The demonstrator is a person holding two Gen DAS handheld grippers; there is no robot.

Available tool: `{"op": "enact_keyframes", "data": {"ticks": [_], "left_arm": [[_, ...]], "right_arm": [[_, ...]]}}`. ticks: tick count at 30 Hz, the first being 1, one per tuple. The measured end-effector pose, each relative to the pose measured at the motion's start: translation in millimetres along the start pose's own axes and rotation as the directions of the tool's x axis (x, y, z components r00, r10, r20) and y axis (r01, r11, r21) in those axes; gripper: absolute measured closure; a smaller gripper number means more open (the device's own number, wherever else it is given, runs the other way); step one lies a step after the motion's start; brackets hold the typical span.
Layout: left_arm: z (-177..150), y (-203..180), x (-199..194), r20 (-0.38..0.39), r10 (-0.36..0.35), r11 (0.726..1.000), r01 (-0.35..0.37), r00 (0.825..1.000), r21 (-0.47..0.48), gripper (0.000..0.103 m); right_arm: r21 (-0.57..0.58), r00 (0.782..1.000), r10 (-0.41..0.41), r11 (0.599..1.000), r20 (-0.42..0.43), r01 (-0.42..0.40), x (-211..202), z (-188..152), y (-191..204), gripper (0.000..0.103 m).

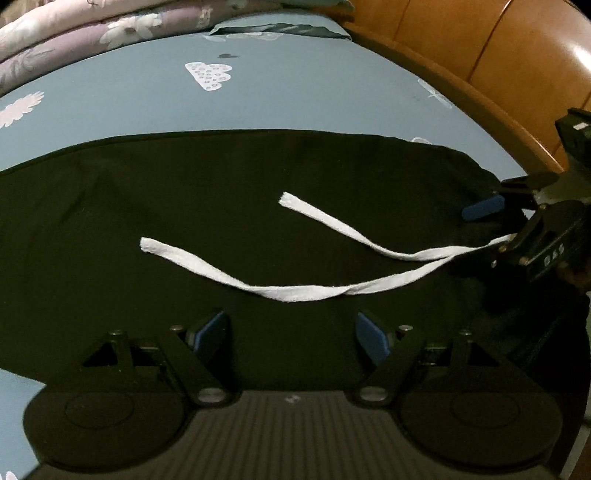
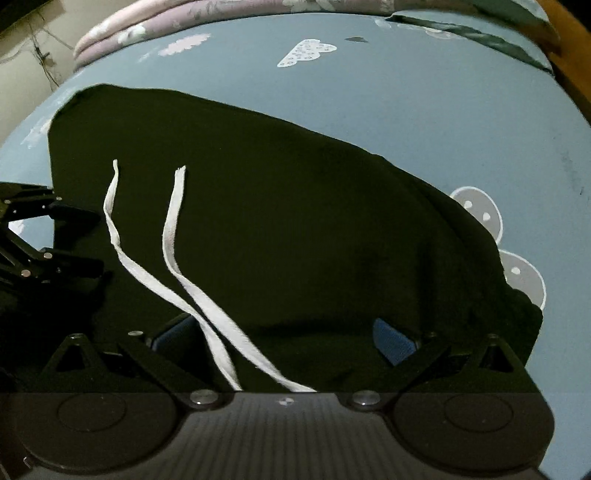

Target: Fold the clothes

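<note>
The dark garment (image 1: 184, 206) is matt, soft-looking cloth that gives back almost no light, and its two white drawstrings (image 1: 295, 291) are flat woven tape with a slightly rough weave and frayed ends. The bed sheet (image 1: 295, 99) is smooth blue printed cloth, the quilt (image 1: 74, 33) beyond it a soft mauve floral fabric, and the headboard (image 1: 517, 55) is glossy varnished wood. The left claw (image 1: 291, 334) is matt black plastic with bright metal screws and blue, textured pads (image 1: 371, 338).
</note>
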State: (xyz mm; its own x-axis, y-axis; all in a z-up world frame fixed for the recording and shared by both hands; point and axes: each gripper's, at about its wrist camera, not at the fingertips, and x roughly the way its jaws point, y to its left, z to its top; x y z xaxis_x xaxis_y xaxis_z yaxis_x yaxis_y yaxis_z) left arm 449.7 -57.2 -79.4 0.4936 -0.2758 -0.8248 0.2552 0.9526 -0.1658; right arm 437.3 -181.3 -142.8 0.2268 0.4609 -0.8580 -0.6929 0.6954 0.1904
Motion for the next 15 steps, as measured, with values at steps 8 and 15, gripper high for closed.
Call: {"op": "enact_keyframes", "data": {"ticks": [8,15], "left_arm": [[6,-4,3,-0.056,0.031,0.999,-0.029,0.998,0.037,0.026],[7,-6,3,-0.075,0.050,0.997,-0.045,0.996,0.065,0.026]], "right_arm": [[0.030,0.999,0.041,0.999,0.001,-0.041,5,6,-8,0.000],[0.046,0.997,0.077,0.996,0.030,-0.078,4,0,-23,0.000]]}}
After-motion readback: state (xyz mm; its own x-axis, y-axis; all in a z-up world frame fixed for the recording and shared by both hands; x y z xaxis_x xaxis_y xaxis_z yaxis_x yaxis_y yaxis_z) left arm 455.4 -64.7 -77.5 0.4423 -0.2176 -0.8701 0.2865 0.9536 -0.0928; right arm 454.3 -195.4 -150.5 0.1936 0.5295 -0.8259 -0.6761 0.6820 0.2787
